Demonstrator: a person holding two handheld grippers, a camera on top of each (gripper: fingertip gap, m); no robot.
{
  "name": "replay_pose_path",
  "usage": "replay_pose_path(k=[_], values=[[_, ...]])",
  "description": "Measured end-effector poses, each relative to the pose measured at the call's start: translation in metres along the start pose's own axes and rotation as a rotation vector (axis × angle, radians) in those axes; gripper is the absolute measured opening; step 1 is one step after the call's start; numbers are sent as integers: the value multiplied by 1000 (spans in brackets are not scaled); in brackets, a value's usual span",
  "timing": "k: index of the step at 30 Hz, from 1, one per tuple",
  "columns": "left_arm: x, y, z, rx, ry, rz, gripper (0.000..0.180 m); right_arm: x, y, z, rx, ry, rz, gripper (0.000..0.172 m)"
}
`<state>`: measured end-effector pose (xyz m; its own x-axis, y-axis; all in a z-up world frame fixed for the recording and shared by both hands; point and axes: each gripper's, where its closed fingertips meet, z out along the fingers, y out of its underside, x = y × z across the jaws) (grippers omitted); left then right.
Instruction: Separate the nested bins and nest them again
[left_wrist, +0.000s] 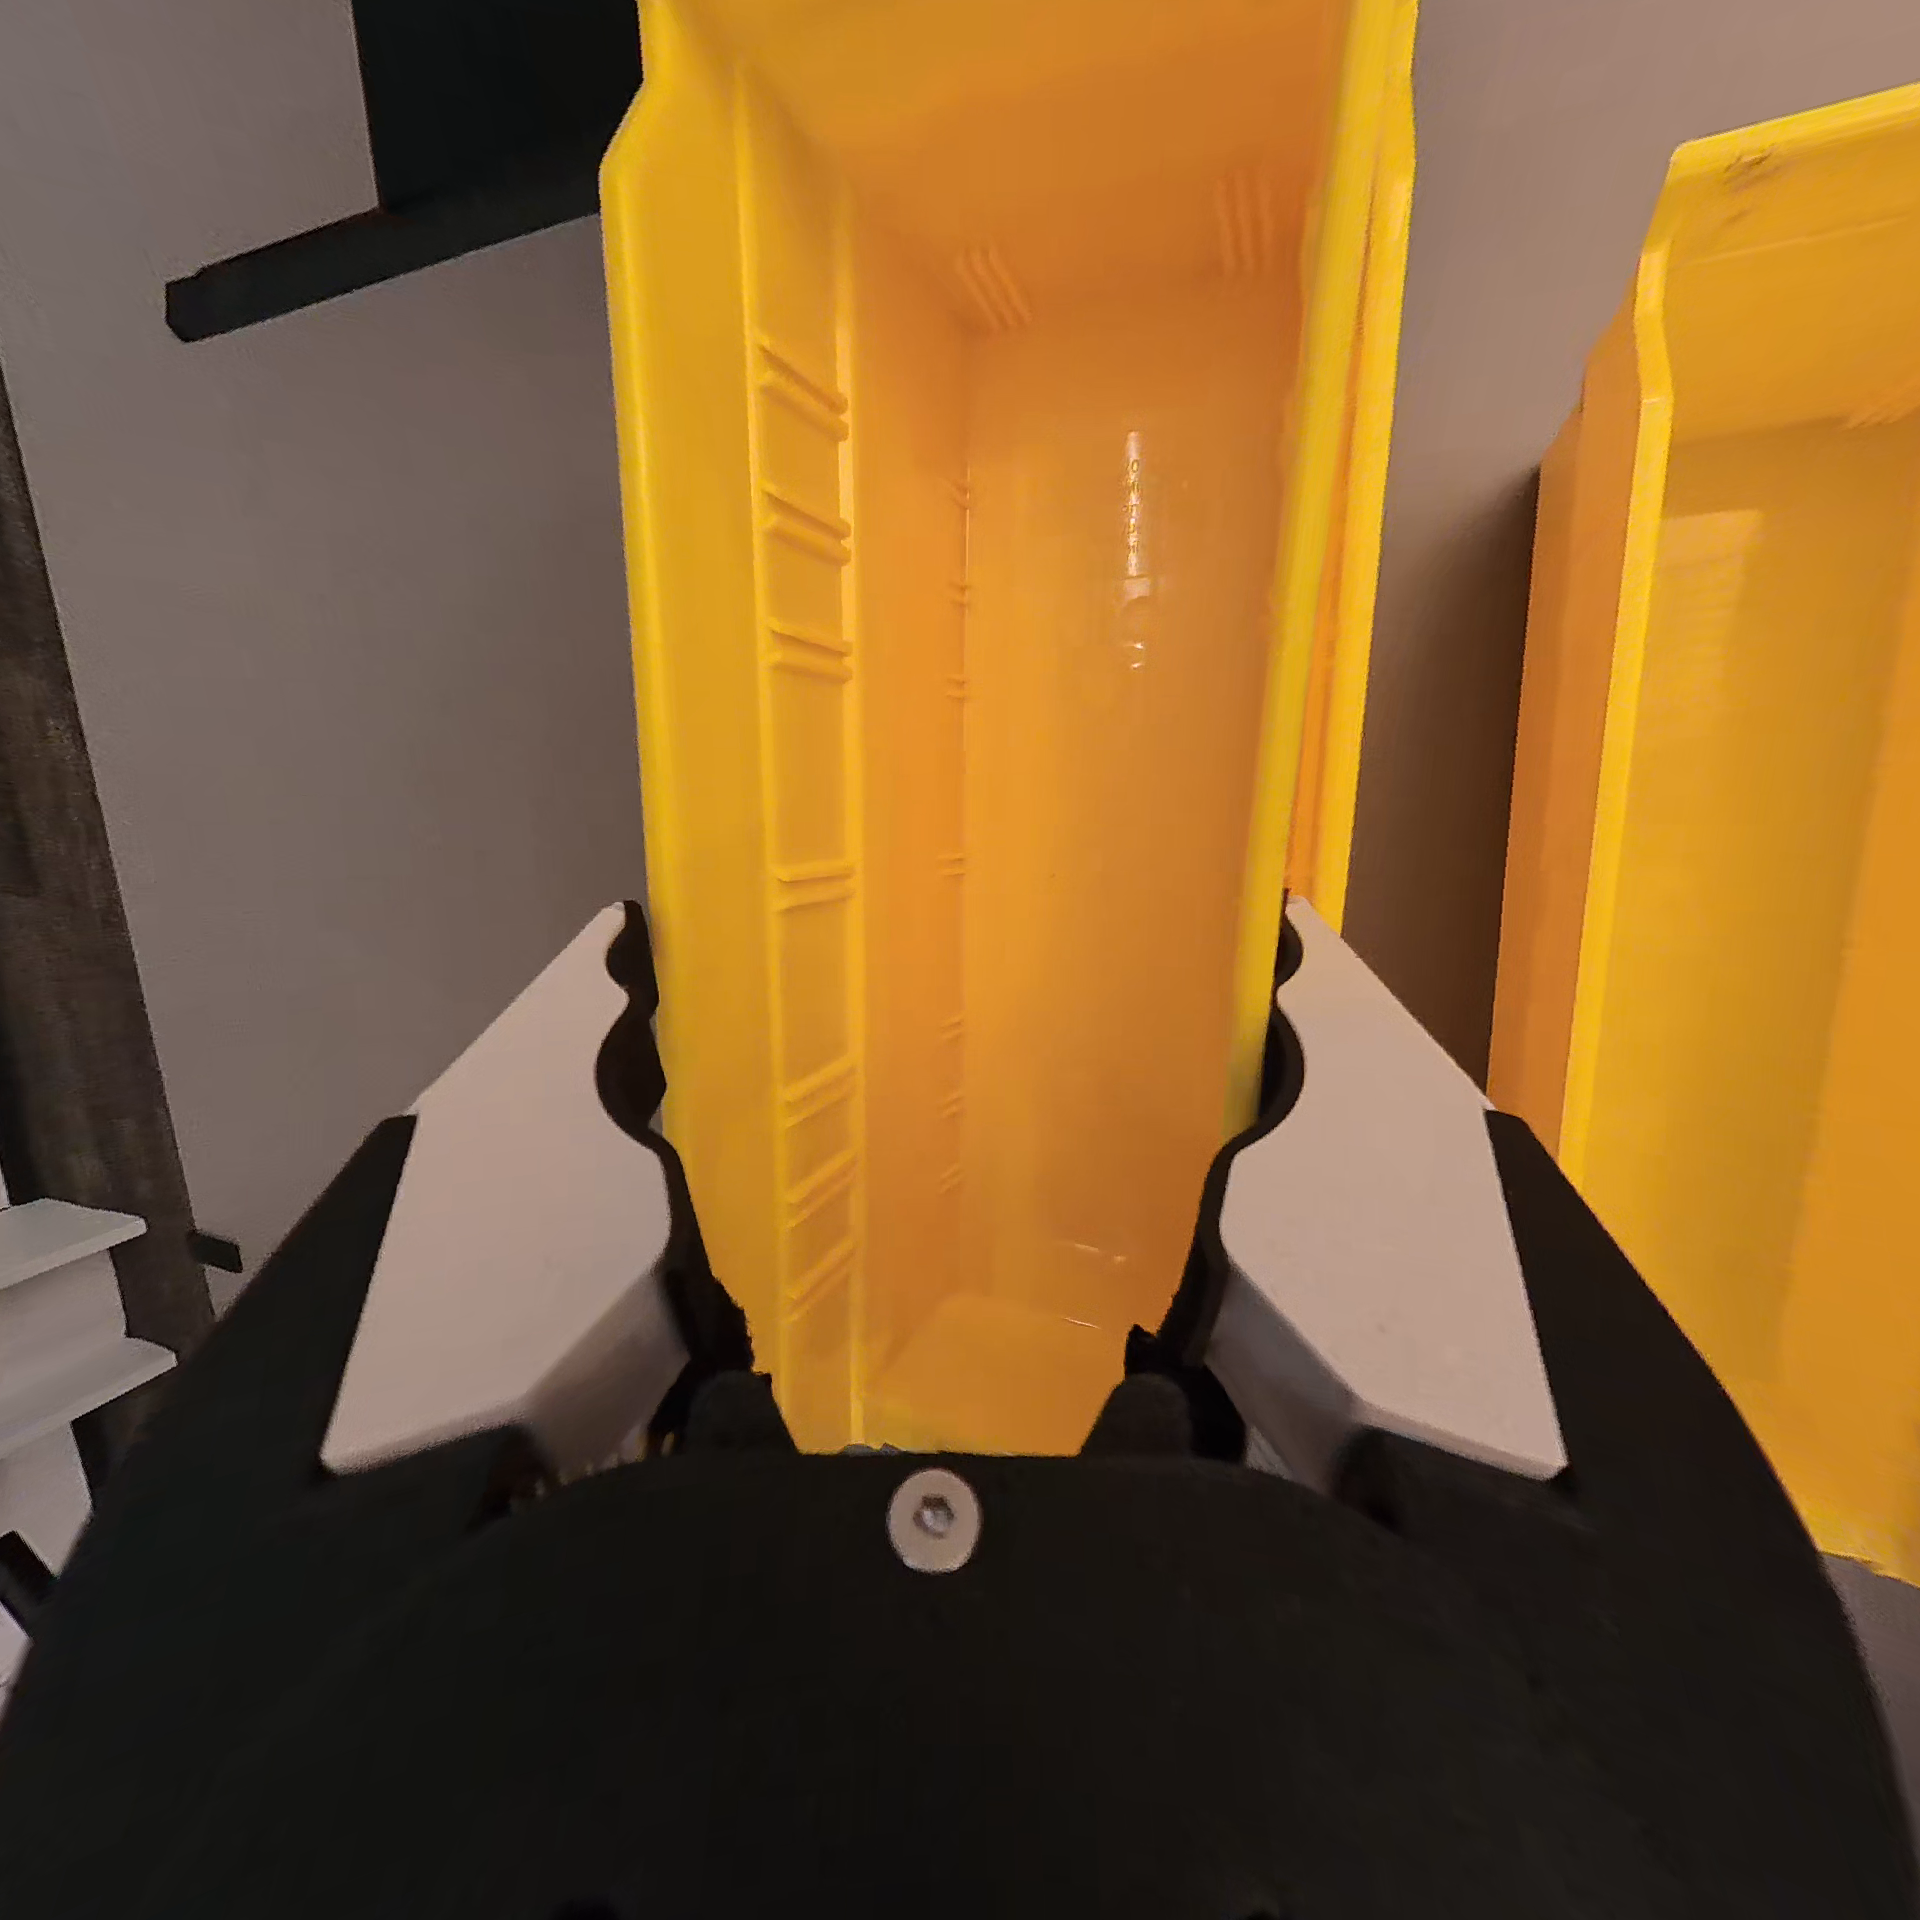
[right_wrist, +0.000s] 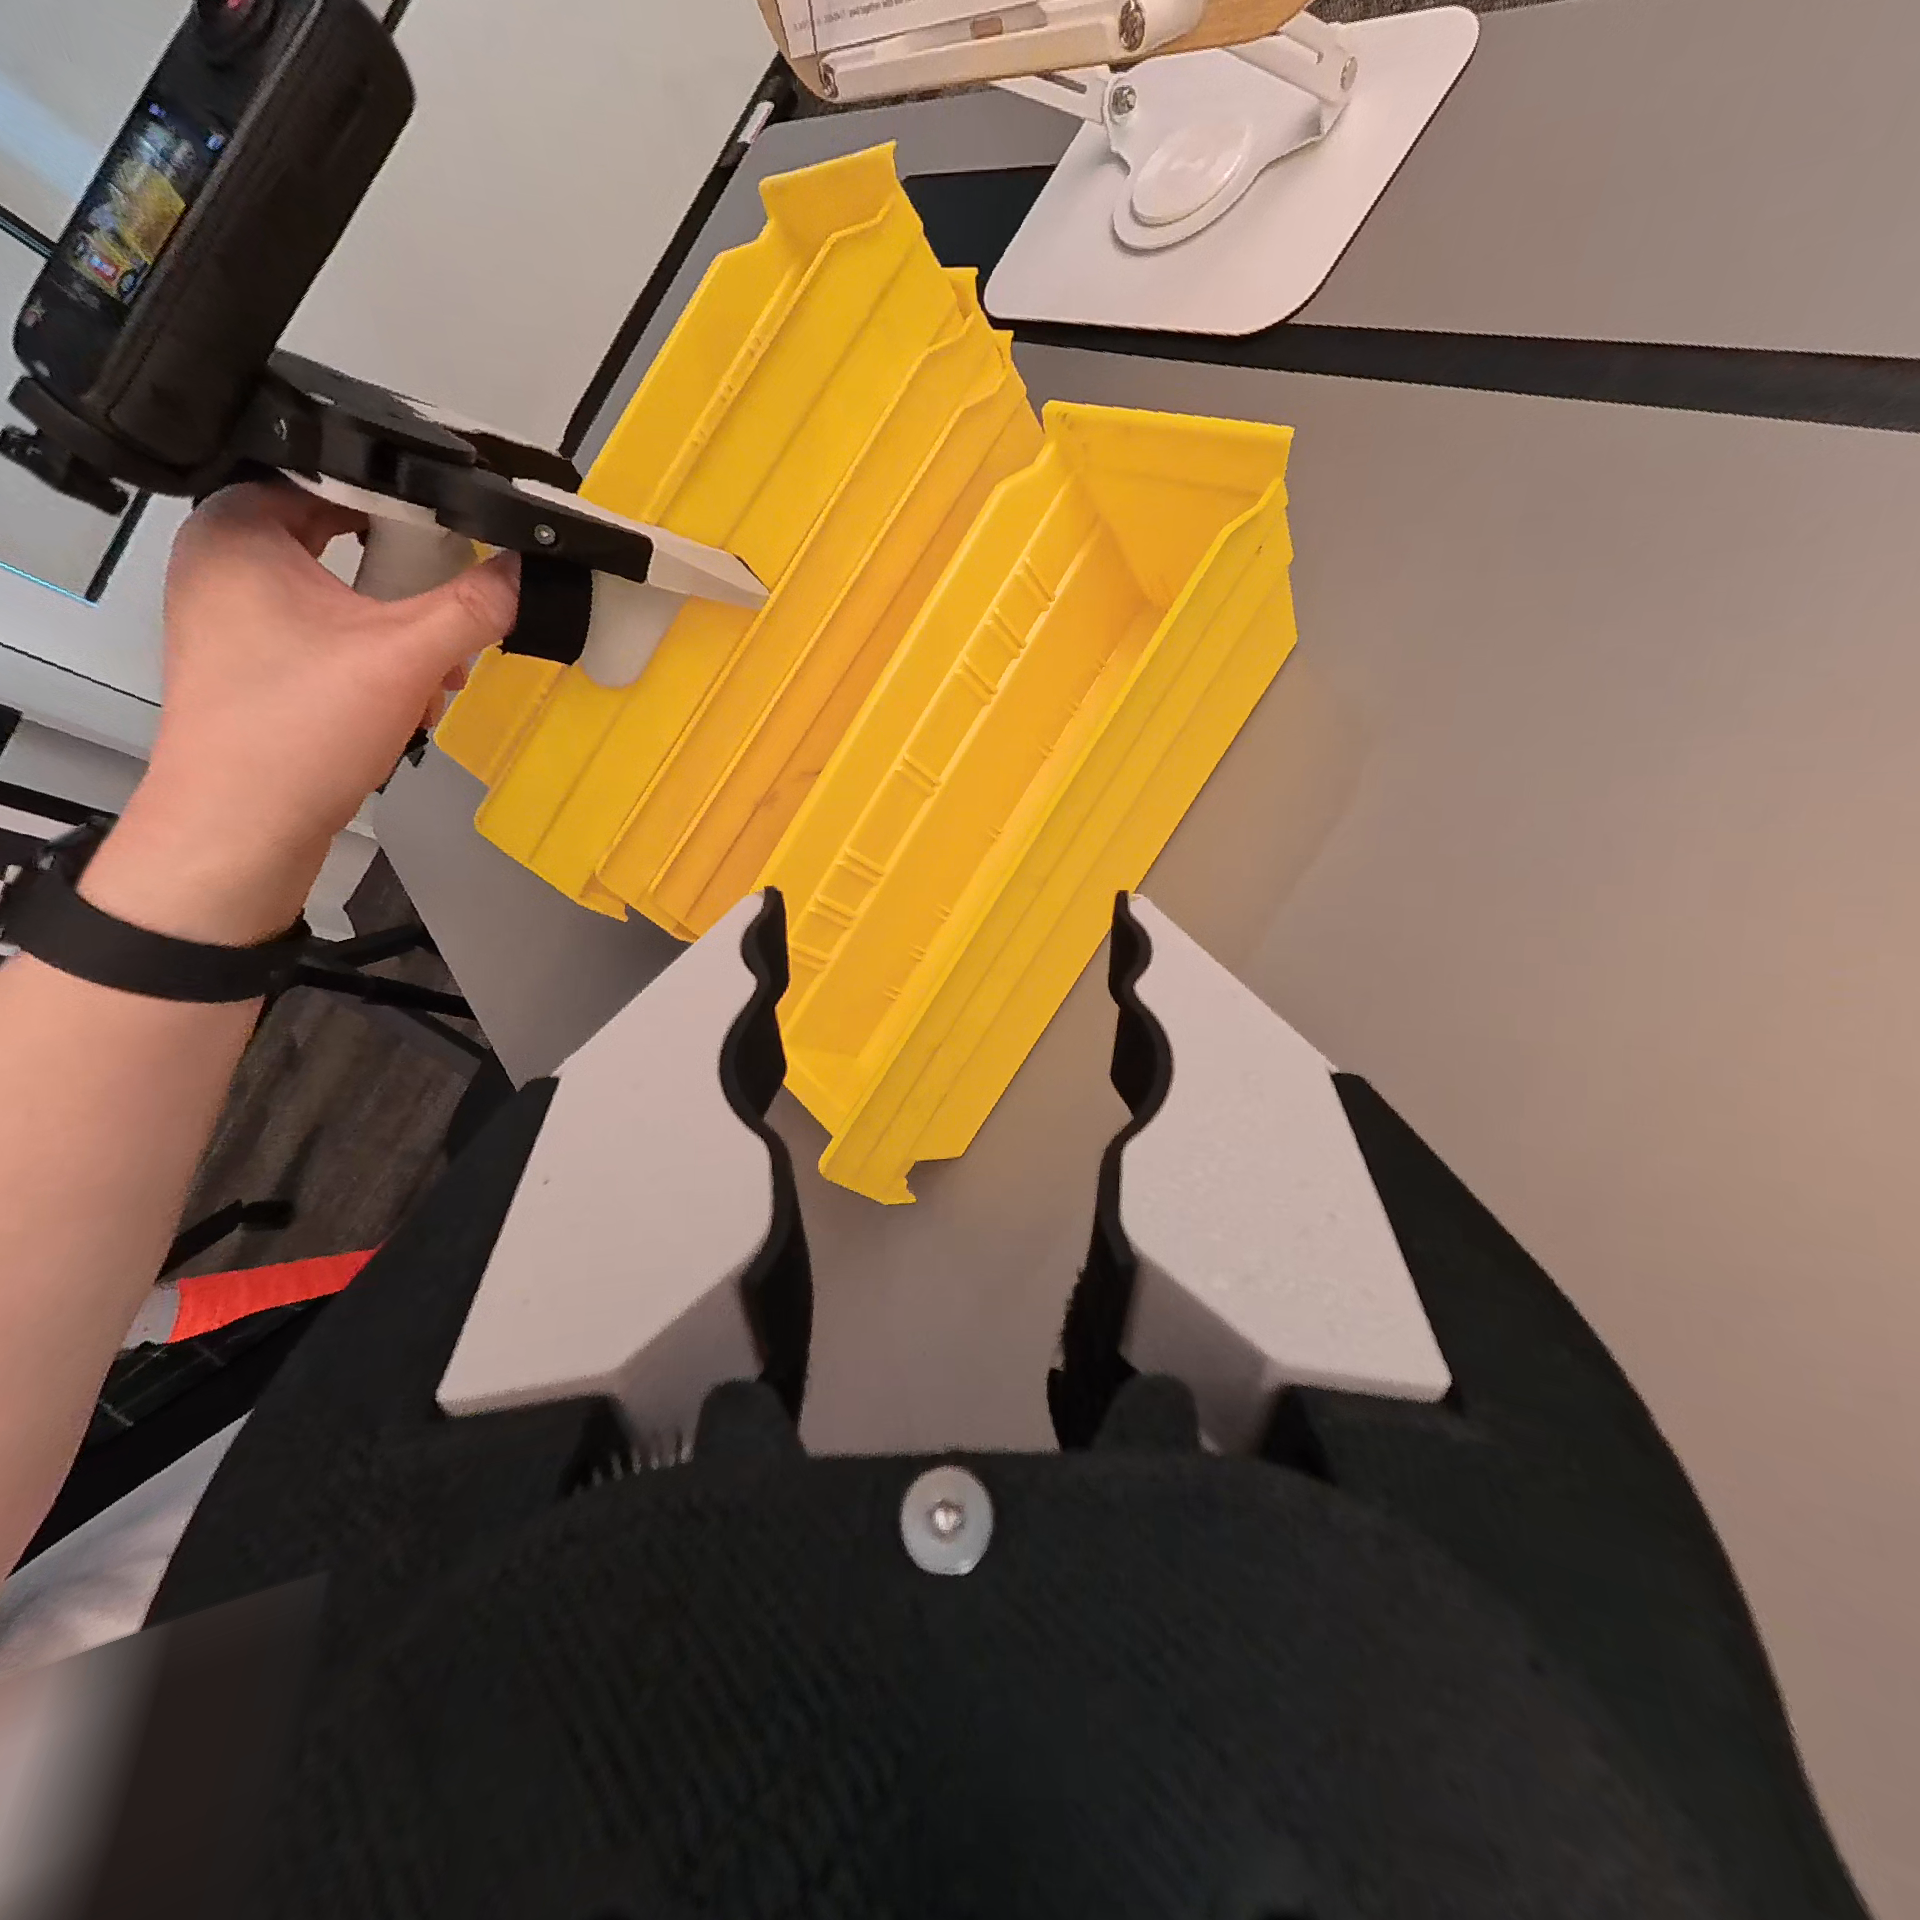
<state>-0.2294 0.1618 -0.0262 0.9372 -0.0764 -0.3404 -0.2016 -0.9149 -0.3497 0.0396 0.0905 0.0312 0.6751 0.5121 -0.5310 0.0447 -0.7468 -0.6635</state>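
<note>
The left claw (left_wrist: 961, 997) grips a yellow bin (left_wrist: 1039, 727) across its width, pads pressed on both outer walls. At 3 o'clock on the grey surface (right_wrist: 1558, 831) lies a separated bin (right_wrist: 1039, 748); the right claw (right_wrist: 945, 997) hangs spread and bare above its near end. The bins look light, stiff and smooth, probably slippery; the walls or rim lips seem the best holds. How many bins are stacked in the gripped one is hard to tell.

counter (right_wrist: 1558, 831): grey, matte | white stand base (right_wrist: 1236, 197): far edge of counter | floor (right_wrist: 343, 1091): dark carpet, left | black chair legs (right_wrist: 384, 987) | light: soft, warm
</note>
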Motion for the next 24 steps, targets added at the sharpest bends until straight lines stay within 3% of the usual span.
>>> replay_pose_path(k=[6, 14, 16, 20, 24], values=[[0, -1, -12, -9, -122, 62, 120, 1, 2, 5, -24, 8, 3, 62], [-3, -44, -81, 144, -282, 212, 115, 2, 6, 6, -43, 11, 1, 62], [2, -49, -89, 182, -150, 159, 115, 3, 5, 5, -35, 8, 4, 62], [10, -50, -96, 246, 252, 10, 117, 8, 3, 3, -23, 12, 25, 62], [-11, -63, -123, 496, 658, -136, 114, 13, 2, 8, -32, 43, 40, 62]])
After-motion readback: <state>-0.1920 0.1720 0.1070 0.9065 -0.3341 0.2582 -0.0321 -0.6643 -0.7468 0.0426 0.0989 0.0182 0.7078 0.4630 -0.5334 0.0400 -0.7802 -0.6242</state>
